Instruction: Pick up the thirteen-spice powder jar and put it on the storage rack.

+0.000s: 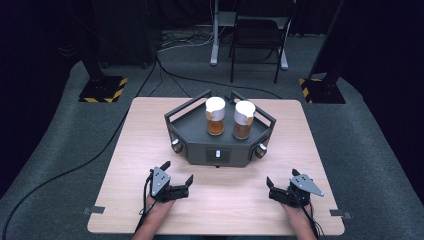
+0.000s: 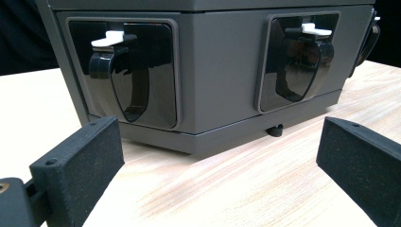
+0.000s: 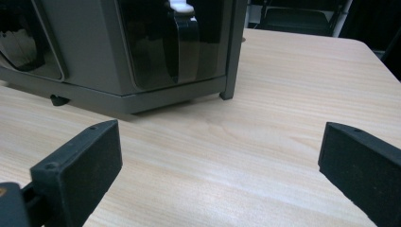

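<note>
- Jars [image 1: 215,116], [image 1: 243,119]: two, upright side by side on the grey stand [image 1: 200,142] mid-desk [image 1: 150,150].
- Left gripper [image 1: 178,176], right gripper [image 1: 270,185]: jaws wide open, empty, near the stand.
- Likely glass: rigid, slippery, breakable; grip the body below the white lid.

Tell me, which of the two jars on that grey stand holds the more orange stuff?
The left jar: its contents look brighter orange, while the right jar holds a duller brown.

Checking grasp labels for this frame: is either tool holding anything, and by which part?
Nothing is held. The left tool and the right tool both stand open over the bare table, short of the dark tray carrying two jars.
</note>
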A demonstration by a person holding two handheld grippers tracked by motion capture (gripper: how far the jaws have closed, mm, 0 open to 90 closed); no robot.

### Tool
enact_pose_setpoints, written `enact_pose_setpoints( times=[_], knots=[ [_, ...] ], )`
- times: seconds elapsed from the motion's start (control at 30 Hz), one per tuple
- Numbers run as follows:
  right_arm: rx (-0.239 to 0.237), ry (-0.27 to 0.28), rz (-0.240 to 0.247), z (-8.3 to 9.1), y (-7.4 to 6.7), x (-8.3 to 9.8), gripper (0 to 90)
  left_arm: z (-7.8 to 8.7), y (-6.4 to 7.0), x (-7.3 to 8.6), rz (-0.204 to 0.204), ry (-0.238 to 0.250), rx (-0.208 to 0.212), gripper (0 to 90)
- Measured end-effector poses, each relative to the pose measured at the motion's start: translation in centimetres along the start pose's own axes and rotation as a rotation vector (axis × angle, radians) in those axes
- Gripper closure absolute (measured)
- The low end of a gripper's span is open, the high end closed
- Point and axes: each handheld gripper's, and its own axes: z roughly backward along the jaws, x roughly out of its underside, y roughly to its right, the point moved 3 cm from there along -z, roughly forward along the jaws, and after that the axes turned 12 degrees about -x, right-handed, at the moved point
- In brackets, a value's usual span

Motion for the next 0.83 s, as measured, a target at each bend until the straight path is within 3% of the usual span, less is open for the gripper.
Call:
enact_pose_setpoints(
  times=[0.83],
  knots=[
    [0.004, -0.036, 0.02, -0.18, -0.5, 0.75, 0.0, 0.01, -0.07, 0.01, 0.006, 0.001, 0.0, 1.2]
  ],
)
